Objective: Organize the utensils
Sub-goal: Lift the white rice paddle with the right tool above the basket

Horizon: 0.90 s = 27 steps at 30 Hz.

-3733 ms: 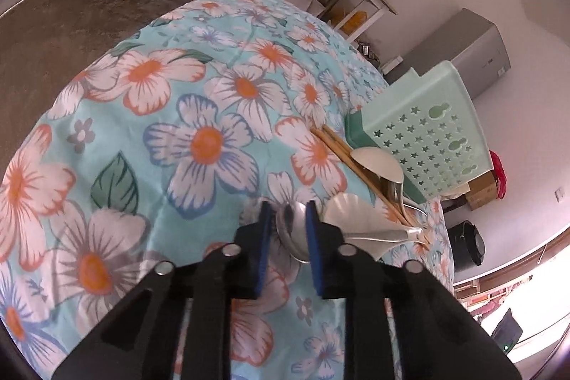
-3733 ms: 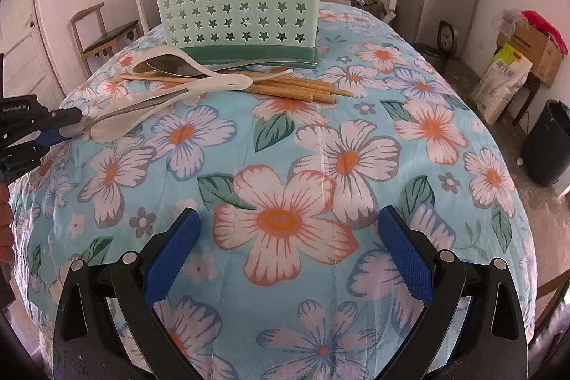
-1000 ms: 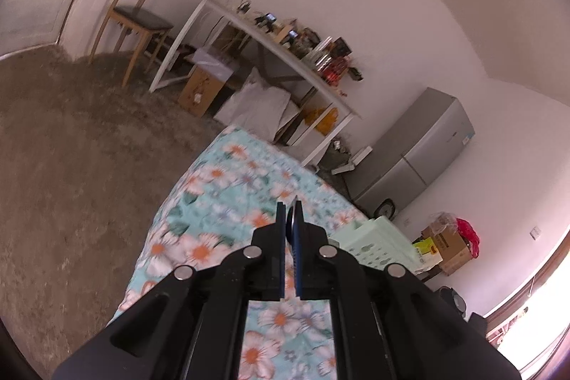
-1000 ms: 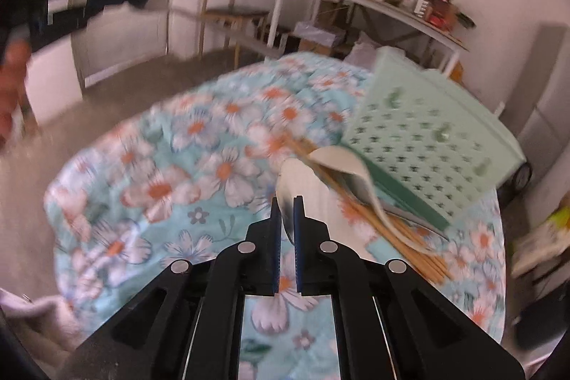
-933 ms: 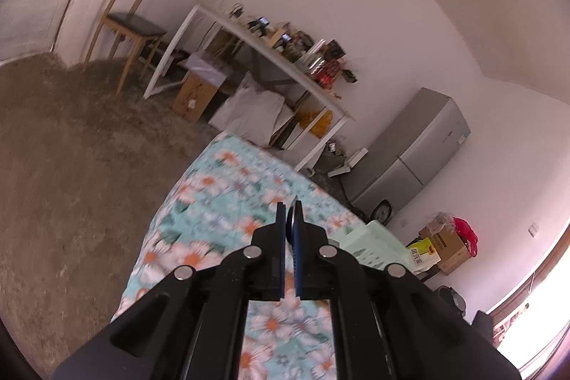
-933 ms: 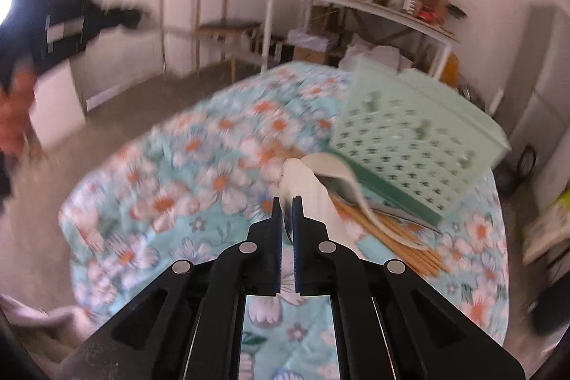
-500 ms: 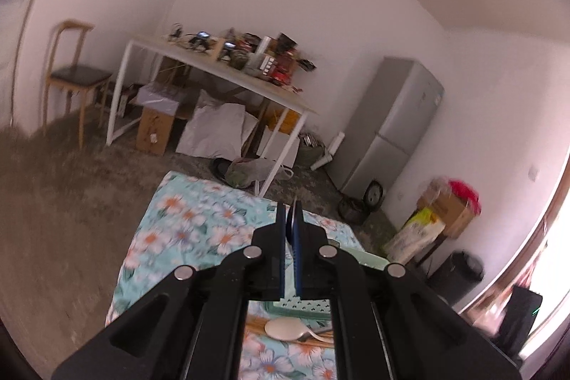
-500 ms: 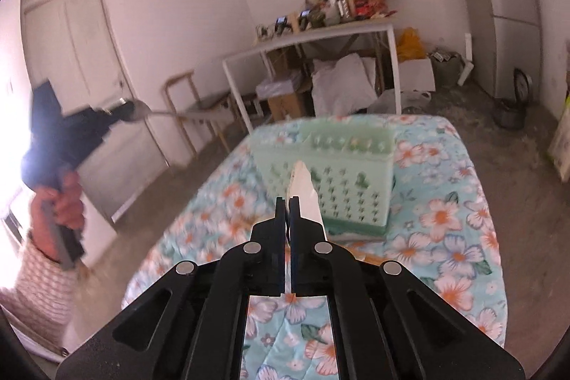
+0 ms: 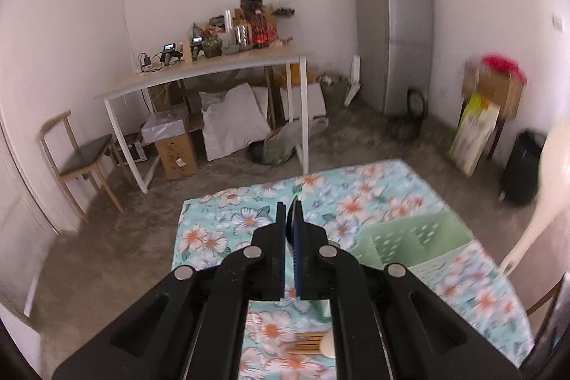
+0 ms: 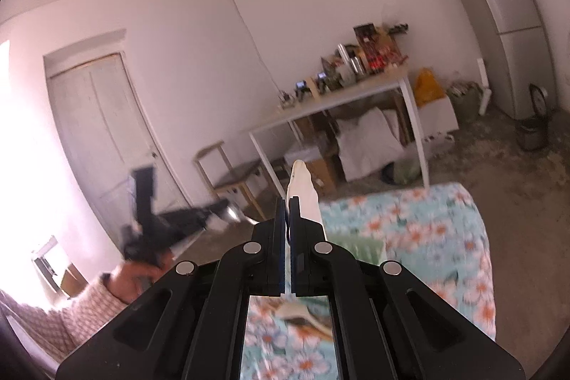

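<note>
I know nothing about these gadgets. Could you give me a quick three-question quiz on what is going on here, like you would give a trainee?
1. True or false: the left claw and the right claw are each shut on a spoon.
2. What does the right claw hold? A) a white spoon B) a fork C) a knife
3. Fill in: the wooden chopsticks lie on the ___-patterned cloth, near the green caddy.

Key: 1 true (the left holds a metal spoon); 2 A; 3 flower.
</note>
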Motion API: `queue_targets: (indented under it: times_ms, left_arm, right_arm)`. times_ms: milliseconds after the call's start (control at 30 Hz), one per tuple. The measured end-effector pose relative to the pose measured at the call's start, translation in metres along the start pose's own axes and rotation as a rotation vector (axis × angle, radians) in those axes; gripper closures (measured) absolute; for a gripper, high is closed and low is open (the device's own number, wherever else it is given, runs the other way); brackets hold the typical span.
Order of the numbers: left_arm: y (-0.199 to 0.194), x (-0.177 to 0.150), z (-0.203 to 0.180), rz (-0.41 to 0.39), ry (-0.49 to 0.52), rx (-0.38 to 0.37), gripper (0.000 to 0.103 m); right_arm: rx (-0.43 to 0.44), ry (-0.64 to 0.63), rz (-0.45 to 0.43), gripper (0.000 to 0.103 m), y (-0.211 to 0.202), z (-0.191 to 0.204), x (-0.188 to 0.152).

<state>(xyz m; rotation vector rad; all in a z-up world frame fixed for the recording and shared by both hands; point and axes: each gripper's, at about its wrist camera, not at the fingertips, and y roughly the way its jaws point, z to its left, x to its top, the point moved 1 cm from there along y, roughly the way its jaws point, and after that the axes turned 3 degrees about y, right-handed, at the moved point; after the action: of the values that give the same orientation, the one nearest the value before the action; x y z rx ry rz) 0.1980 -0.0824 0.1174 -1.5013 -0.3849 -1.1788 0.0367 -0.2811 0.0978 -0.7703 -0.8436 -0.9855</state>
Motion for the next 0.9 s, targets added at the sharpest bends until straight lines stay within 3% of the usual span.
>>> queue_targets:
  times_ms: [167, 433, 567, 900]
  left_arm:
    - [0.019, 0.003, -0.009, 0.056, 0.046, 0.001, 0.100]
    - [-0.009, 0.019, -0.013, -0.015, 0.080, 0.004, 0.100]
    - [-0.024, 0.018, -0.019, -0.007, 0.101, -0.011, 0.100]
    - [0.018, -0.003, -0.026, 0.088, 0.084, -0.020, 0.100]
  right_arm:
    - [0.019, -0.029, -0.029, 0.103, 0.004, 0.001, 0.018]
    - [0.032, -0.017, -0.036, 0.103, 0.012, -0.013, 0.027]
    - [0.044, -0.003, -0.028, 0.103, 0.018, -0.018, 0.029]
    - [0.037, 0.011, -0.002, 0.103, 0.028, -0.019, 0.025]
